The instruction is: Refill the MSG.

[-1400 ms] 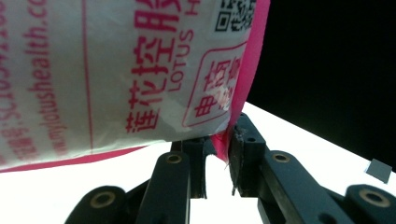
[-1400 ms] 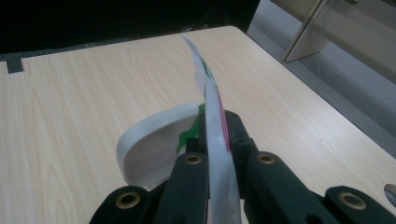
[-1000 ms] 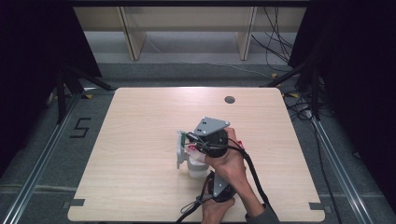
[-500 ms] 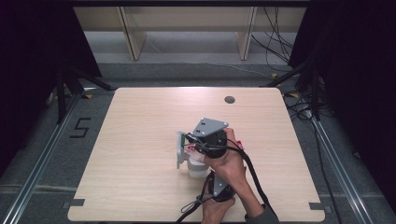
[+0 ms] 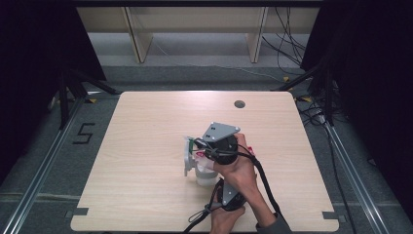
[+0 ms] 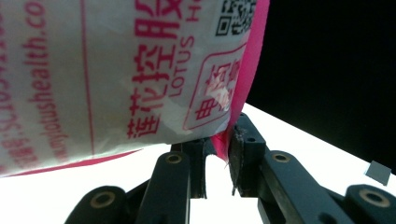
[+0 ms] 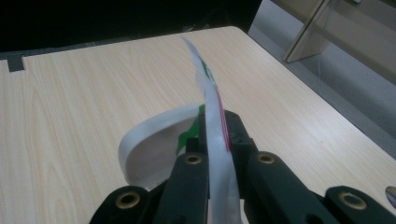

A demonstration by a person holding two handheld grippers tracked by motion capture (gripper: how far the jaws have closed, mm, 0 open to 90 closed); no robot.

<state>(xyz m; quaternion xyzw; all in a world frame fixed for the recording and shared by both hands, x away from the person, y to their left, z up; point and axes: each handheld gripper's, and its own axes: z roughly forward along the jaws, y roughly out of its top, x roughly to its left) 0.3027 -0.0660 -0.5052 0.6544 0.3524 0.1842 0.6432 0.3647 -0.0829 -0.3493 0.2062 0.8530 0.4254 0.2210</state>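
Two grippers meet over the pale wooden table (image 5: 146,161), a little toward five o'clock of its middle, and between them they hold one thin white plastic sachet with pink edges and red lettering (image 6: 116,70) above a small white round cup (image 7: 154,144).

By the look of it, the work in hand is opening the sachet and emptying it into the cup. Gripping is done; the right gripper view shows the cup's inside bare white, so the pouring seems still ahead, and whether the sachet is already torn cannot be told.

The right gripper (image 7: 215,123), with the grey three-cornered plate on top in the high view (image 5: 214,146), has its jaws closed flat on the sachet, which stands on edge between them and runs toward twelve o'clock. The cup lies just at nine o'clock of those jaws.

The left gripper (image 6: 219,144), lower in the high view at six o'clock of the right one (image 5: 216,187), pinches the pink sealed edge at the sachet's bottom corner with narrow jaws; the printed face rises from there toward eleven o'clock.
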